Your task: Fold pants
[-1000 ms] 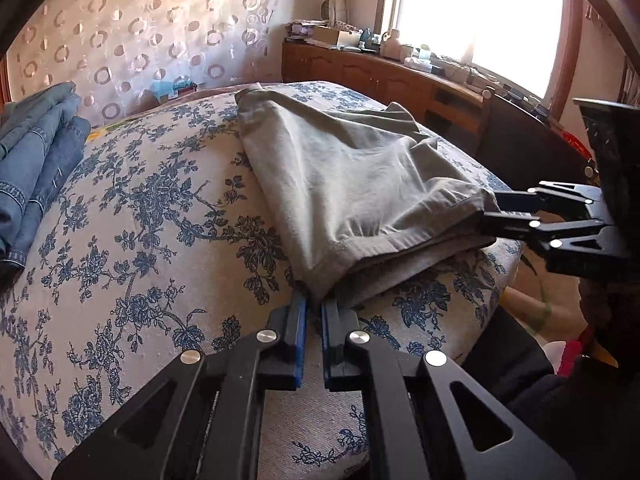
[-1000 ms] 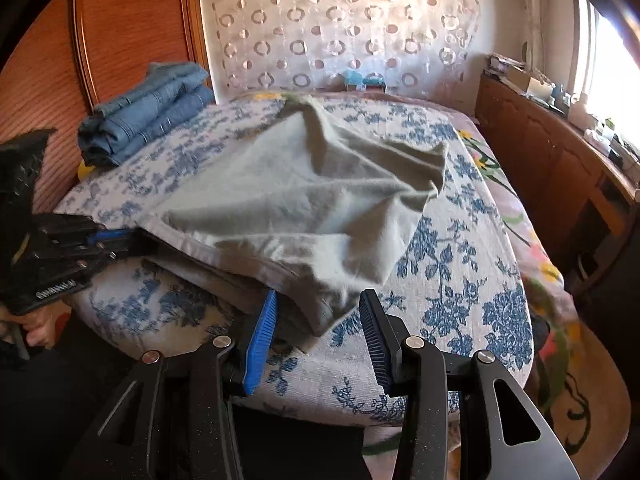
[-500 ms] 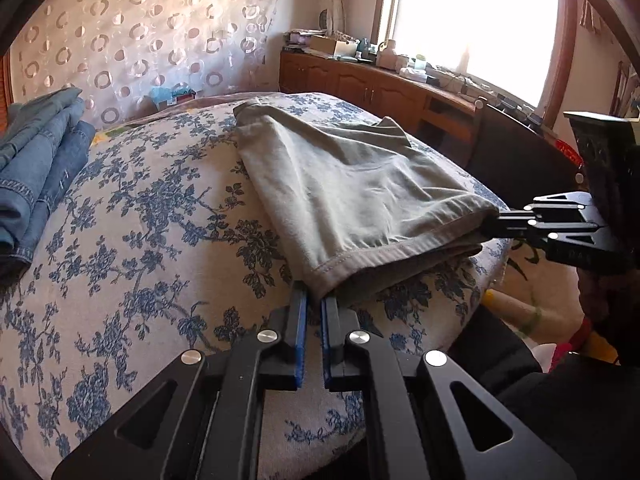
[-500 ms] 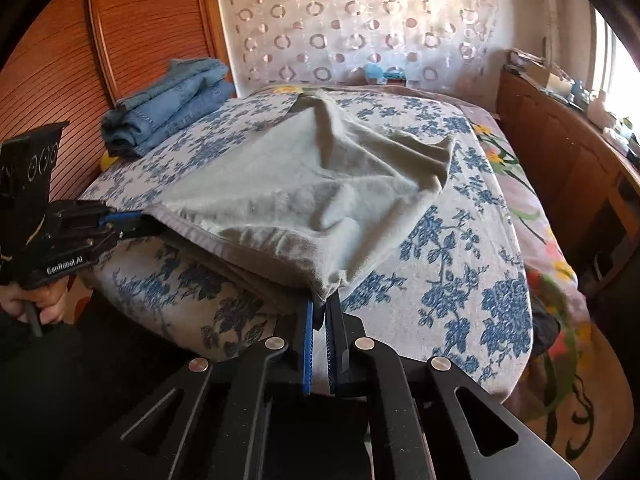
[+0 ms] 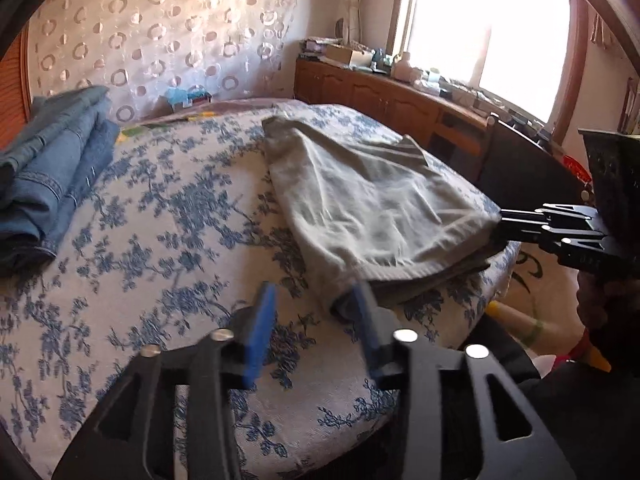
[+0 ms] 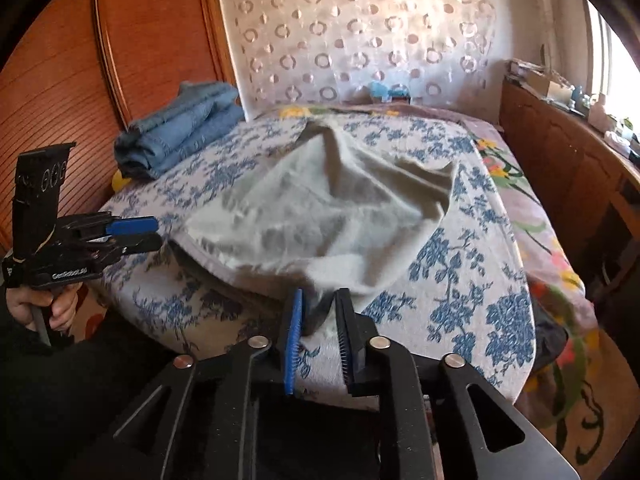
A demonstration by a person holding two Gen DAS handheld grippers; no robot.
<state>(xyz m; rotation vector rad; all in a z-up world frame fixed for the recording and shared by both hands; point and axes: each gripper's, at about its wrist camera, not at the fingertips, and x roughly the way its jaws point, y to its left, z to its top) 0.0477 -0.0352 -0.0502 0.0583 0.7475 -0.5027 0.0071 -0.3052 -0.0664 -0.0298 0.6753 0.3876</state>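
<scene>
Right wrist view shows the grey pants (image 6: 320,216) folded on the flowered bed (image 6: 480,264), their long axis running from the near edge, just ahead of both grippers, away toward the folded jeans' (image 6: 180,136) end. The right gripper (image 6: 318,332) has just been opening, its fingers narrowly apart around the near corner, pads seemingly off the cloth. The left gripper (image 5: 312,320), likewise just opening, stands wide with the other near corner against one finger.
</scene>
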